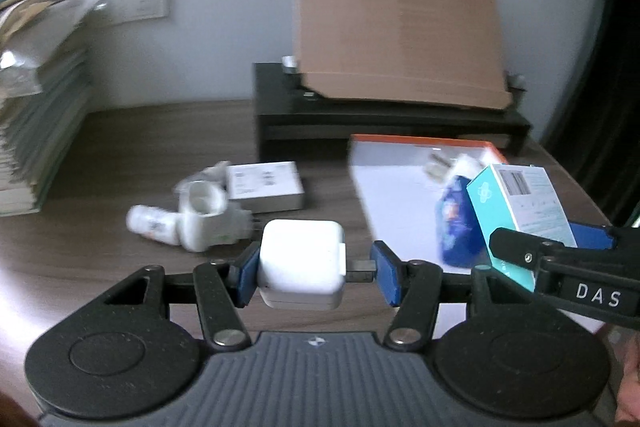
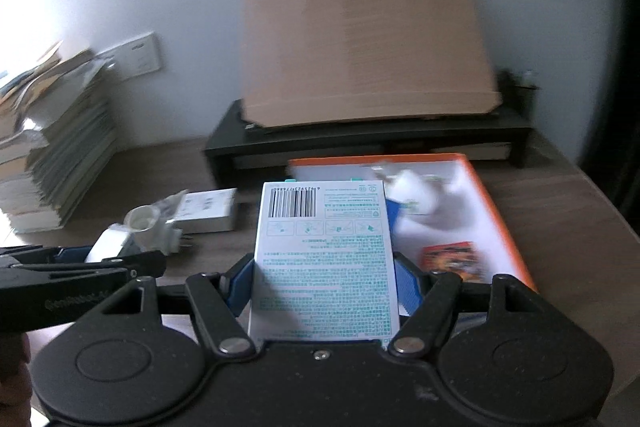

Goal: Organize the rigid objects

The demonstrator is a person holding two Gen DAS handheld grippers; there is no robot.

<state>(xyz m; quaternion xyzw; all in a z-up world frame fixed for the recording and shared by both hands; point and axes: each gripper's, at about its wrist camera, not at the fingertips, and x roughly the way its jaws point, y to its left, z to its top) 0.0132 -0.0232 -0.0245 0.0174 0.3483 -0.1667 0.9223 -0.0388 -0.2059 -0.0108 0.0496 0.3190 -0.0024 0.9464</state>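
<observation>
Carrying a Charger and a Carton Toward the Tray

Both tools are loaded. The left gripper [image 1: 314, 269] is clamped across a white charger block [image 1: 300, 263]: one blue pad lies flat on its side, the other presses the dark stub sticking out opposite. It looks hard, glossy and dense for its bulk, so I would expect it to slip or swivel if tilted; flat against both broad sides would be a surer hold than on that stub. The right gripper [image 2: 324, 287] is closed on a teal-and-white carton [image 2: 324, 259], pads on its two long edges, barcode end pointing away. Thin card like that is light and stiff enough to lift, but I would guess it dents under a hard squeeze.

Both are held up off the wooden desk [image 1: 132, 147], side by side, near the edge of the orange-rimmed tray [image 2: 500, 219]. Lying in the tray are a white plug-like piece [image 2: 416, 191], a small red-and-yellow packet [image 2: 450, 259] and something blue, all blurred.

Left on the desk are a flat white box [image 1: 264, 185], a small bottle on its side [image 1: 154, 225] and a white adapter with prongs [image 1: 212, 217], touching in a cluster.
</observation>
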